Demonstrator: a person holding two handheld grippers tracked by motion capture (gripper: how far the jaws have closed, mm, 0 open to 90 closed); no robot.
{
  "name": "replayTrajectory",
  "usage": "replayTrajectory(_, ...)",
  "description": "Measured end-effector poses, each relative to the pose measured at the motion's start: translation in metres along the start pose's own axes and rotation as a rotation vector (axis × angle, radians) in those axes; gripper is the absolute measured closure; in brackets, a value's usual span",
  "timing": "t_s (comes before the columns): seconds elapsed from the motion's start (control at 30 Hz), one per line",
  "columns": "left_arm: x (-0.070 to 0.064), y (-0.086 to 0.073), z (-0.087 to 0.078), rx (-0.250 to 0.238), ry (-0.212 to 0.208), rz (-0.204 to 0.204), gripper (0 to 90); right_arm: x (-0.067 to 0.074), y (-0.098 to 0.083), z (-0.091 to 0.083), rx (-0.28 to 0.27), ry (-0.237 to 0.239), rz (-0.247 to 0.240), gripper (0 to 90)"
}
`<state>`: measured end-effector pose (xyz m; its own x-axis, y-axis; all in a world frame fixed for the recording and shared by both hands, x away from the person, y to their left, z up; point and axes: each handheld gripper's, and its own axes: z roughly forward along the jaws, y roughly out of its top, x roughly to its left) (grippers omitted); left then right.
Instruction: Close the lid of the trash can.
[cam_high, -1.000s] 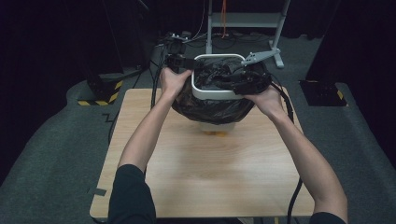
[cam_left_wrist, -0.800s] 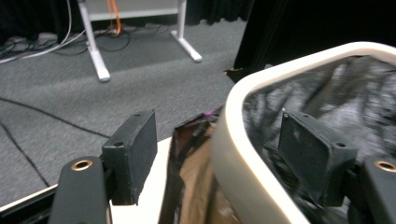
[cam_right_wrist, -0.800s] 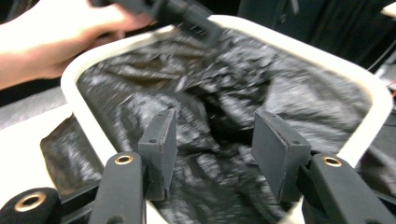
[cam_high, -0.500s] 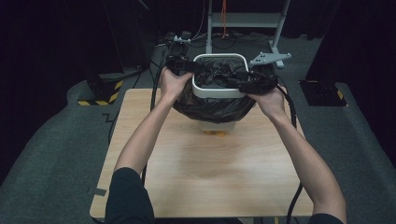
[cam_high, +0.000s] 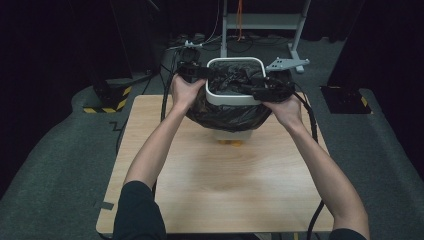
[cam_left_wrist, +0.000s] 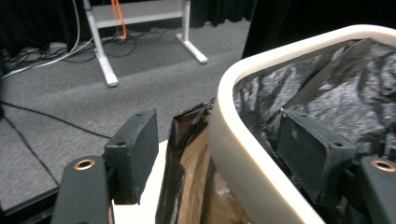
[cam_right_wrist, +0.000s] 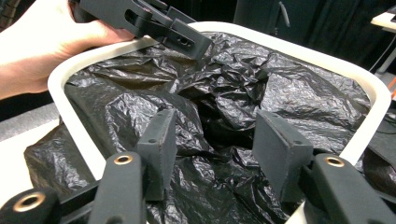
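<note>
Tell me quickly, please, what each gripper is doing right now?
Left gripper: open, jaws astride the white bin rim, not pressing.
Right gripper: open above the black bag, holding nothing.

White bin (cam_high: 232, 96); black (glossy) liner (cam_high: 227, 117)

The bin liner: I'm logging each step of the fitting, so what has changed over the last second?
Little. The right claw has just been opening, over crumpled bin liner inside the white bin; the left claw has closed a little, straddling the bin's rim, not clamped. Both hands, the bin and the wooden table stayed where they were.
</note>
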<state>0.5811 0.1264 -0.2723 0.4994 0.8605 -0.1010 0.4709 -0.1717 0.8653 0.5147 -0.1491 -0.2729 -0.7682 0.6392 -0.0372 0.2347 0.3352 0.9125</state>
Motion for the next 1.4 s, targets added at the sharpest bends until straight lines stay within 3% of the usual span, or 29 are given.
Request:
replayTrajectory(0.2,0.001,-0.002,-0.011,-0.039,-0.02,-0.008,29.8,0.0,0.003,-0.007,-0.024,-0.016,0.013,47.8)
replayTrajectory(0.6,0.007,-0.008,-0.049,-0.134,-0.048,-0.003,31.7,-0.01,0.004,-0.033,-0.08,-0.072,0.055,46.8)
replayTrajectory(0.87,0.011,-0.014,-0.07,-0.162,-0.037,0.0,33.0,-0.015,0.003,-0.044,-0.093,-0.101,0.078,47.1)
replayTrajectory(1.4,0.012,-0.021,-0.089,-0.162,-0.045,0.012,34.0,-0.022,0.0,-0.07,-0.119,-0.149,0.102,47.6)
